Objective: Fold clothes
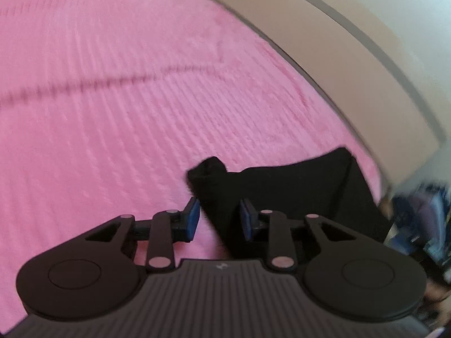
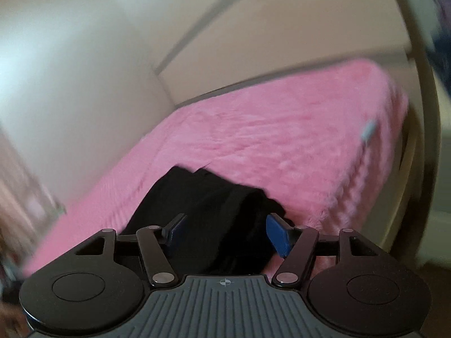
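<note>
Black garment [image 1: 296, 194] flat on pink bed cover [image 1: 112, 112], long axis running toward the bed's edge. Left gripper [image 1: 219, 218] moderately open, empty; right gripper [image 2: 225, 235] wide open, empty, above the cloth.

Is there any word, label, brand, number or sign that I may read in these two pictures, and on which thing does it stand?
No readable text in either view.
Small pale emblem on the left tool: no letters readable.
Round crosshair mark on the right tool: a symbol, no letters.
Black folded garment and fluffy pink blanket: no print visible.
</note>
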`<state>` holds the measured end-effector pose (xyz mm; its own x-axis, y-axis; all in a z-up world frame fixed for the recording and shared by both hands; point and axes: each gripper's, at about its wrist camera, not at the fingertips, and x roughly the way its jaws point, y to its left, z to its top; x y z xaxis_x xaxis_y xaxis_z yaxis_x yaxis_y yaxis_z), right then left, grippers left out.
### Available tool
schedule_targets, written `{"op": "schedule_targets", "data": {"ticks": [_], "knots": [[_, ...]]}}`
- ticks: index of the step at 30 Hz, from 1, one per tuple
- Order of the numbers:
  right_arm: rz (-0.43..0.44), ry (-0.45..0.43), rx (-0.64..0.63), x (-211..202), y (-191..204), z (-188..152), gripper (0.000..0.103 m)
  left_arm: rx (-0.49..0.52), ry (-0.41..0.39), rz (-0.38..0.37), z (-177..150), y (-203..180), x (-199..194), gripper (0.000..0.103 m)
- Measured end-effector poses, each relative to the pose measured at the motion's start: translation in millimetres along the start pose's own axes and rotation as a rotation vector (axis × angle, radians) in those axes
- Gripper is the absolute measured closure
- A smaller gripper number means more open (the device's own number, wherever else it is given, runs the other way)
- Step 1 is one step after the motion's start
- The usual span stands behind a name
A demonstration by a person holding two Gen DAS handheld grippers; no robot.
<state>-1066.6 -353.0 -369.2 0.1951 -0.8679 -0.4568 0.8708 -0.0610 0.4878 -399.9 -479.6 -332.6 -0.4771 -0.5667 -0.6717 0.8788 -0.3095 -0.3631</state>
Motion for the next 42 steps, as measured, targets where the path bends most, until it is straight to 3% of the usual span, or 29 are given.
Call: {"op": "schedule_targets", "data": {"ticks": [3,5,9,13,15,17,18,20,23,33,37,42], "knots": [[0.016,0.03,-0.285,-27.7,55.1,-19.3,0.038,0.364,-0.008,0.092,-13.9,-20.5,-15.9,0.075],[0.092,0.089,-0.525,-41.2,105.6,-46.5,0.038,0.647,-0.008,0.153,-30.7,-36.7,-19.7,0.073],[0.207,0.181,-0.974,-46.4,196.3,-120.7,0.039,1.195,-0.043,0.172,-80.5,-57.1,-17.9,0.071],[0.133,0.231,-1.269,-16.3,249.8,-179.2,0.039,1.613,-0.129,0.11,-117.7,-58.4,-13.0,0.064],[0.077,0.229,-1.337,-2.0,263.2,-193.9,0.039,1.784,-0.164,0.077,-126.7,-54.2,-5.0,0.064],[0.029,0.253,-1.371,13.3,269.7,-201.2,0.039,1.892,-0.209,0.039,-128.2,-50.7,3.9,0.067],[0.008,0.256,-1.38,18.9,271.6,-202.9,0.039,1.934,-0.236,0.017,-127.6,-49.6,8.2,0.068],[-0.02,0.264,-1.416,31.7,274.8,-207.4,0.04,2.0,-0.249,-0.015,-126.3,-50.7,18.4,0.084],[-0.049,0.265,-1.441,48.9,273.5,-211.6,0.082,1.991,-0.26,-0.015,-120.1,-45.3,22.6,0.088],[-0.1,0.25,-1.468,34.4,254.6,-217.9,0.082,1.937,-0.294,-0.007,-98.6,-25.7,34.4,0.087],[-0.094,0.252,-1.47,10.8,244.6,-214.9,0.082,1.933,-0.252,0.021,-100.0,-30.8,25.4,0.084],[-0.115,0.274,-1.383,-13.2,227.8,-207.4,0.066,1.869,-0.167,0.11,-96.0,-31.3,12.2,0.085]]}}
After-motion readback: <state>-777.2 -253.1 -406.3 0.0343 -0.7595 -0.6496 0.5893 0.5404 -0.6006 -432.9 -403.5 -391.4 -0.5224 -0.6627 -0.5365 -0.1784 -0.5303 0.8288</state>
